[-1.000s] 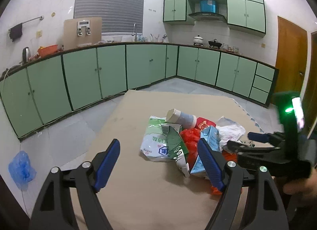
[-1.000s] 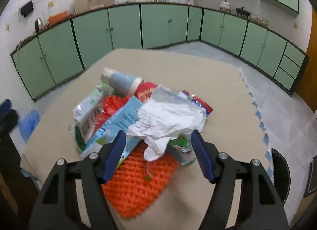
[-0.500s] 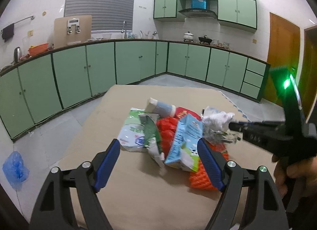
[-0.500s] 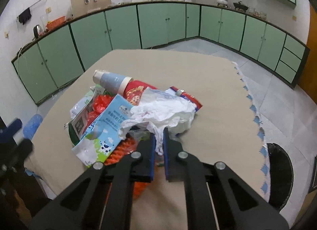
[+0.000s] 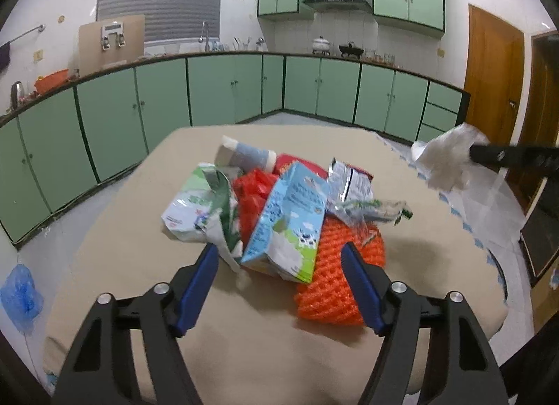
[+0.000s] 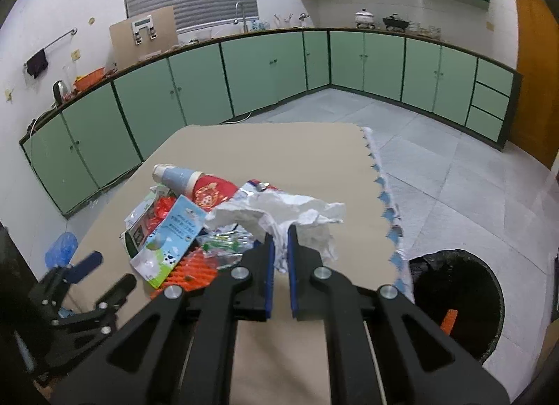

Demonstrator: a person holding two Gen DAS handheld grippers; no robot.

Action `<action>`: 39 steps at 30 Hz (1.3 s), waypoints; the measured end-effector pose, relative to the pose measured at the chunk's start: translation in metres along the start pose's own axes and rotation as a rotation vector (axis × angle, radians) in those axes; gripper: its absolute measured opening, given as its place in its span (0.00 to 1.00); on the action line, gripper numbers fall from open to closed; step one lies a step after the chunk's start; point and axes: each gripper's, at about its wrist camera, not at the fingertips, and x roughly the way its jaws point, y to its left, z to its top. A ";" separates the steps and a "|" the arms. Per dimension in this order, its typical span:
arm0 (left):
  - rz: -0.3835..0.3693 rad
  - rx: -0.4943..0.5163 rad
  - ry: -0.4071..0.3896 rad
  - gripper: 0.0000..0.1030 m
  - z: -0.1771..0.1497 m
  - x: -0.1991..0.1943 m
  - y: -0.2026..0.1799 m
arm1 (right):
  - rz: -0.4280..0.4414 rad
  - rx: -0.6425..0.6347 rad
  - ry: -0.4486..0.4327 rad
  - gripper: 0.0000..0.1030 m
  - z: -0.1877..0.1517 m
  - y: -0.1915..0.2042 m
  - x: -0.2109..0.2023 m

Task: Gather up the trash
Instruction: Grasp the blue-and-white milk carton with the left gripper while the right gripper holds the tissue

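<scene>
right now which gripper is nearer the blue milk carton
Left. The left gripper sits right at the blue milk carton, fingers closing either side; the right gripper is off beside the table, clamping crumpled white paper.

1. The blue milk carton (image 5: 286,220) is showing printed lettering and a cow picture, too blurred for reading.
2. The green-white packet (image 5: 190,207) is carrying print, also unreadable.
</scene>
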 end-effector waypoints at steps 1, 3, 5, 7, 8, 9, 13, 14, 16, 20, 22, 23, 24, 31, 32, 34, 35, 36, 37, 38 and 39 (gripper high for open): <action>0.000 0.005 0.002 0.69 -0.001 0.002 -0.001 | -0.003 -0.001 -0.003 0.06 0.000 -0.002 -0.002; 0.004 0.013 0.009 0.69 -0.003 0.008 -0.004 | -0.006 -0.002 -0.001 0.06 -0.002 -0.004 -0.002; 0.012 0.013 0.023 0.69 -0.005 0.016 -0.004 | -0.006 0.003 0.001 0.06 -0.003 -0.006 -0.002; 0.020 0.019 0.040 0.67 -0.007 0.024 -0.004 | -0.005 0.009 0.003 0.06 -0.004 -0.007 -0.001; 0.026 0.022 0.049 0.66 -0.009 0.028 -0.004 | -0.005 0.011 0.003 0.06 -0.004 -0.007 -0.001; 0.028 0.018 0.058 0.66 -0.010 0.032 -0.002 | -0.005 0.011 0.002 0.06 -0.004 -0.007 -0.001; 0.035 0.002 0.080 0.63 -0.013 0.044 0.005 | -0.007 0.009 0.002 0.06 -0.003 -0.005 0.000; 0.032 -0.002 0.084 0.62 -0.013 0.047 0.007 | -0.007 0.009 0.002 0.06 -0.004 -0.006 -0.001; 0.018 -0.017 0.091 0.56 -0.013 0.052 0.009 | -0.008 0.009 0.003 0.06 -0.003 -0.005 -0.001; -0.038 -0.028 0.098 0.22 -0.014 0.052 0.009 | -0.010 0.006 -0.001 0.06 -0.003 -0.002 -0.004; -0.045 -0.015 0.072 0.22 -0.015 0.045 0.005 | -0.009 0.005 -0.004 0.06 -0.003 -0.001 -0.006; -0.046 -0.011 0.065 0.22 -0.015 0.042 0.004 | -0.010 0.004 -0.006 0.06 -0.003 -0.002 -0.006; -0.049 -0.007 0.059 0.21 -0.015 0.041 0.003 | -0.010 0.005 -0.007 0.06 -0.004 -0.001 -0.007; -0.048 -0.023 0.070 0.34 -0.014 0.046 0.005 | -0.010 0.007 -0.010 0.06 -0.002 0.000 -0.010; -0.044 -0.020 0.070 0.34 -0.014 0.047 0.005 | -0.011 0.007 -0.010 0.06 -0.002 0.000 -0.010; -0.045 -0.016 0.068 0.15 -0.012 0.049 0.005 | -0.011 0.004 -0.007 0.06 -0.001 0.000 -0.008; -0.044 -0.016 0.065 0.11 -0.011 0.049 0.005 | -0.013 0.003 -0.006 0.06 -0.001 0.000 -0.008; -0.045 -0.017 0.045 0.11 -0.010 0.047 0.005 | -0.014 0.003 -0.006 0.06 -0.001 0.000 -0.008; -0.050 -0.021 0.032 0.11 -0.009 0.045 0.006 | -0.014 0.003 -0.005 0.06 -0.001 0.000 -0.008; -0.054 -0.025 0.022 0.11 -0.008 0.043 0.006 | -0.014 0.002 -0.004 0.06 -0.002 -0.001 -0.008; -0.051 -0.027 0.014 0.10 -0.007 0.041 0.007 | -0.015 0.001 -0.003 0.06 -0.002 -0.001 -0.008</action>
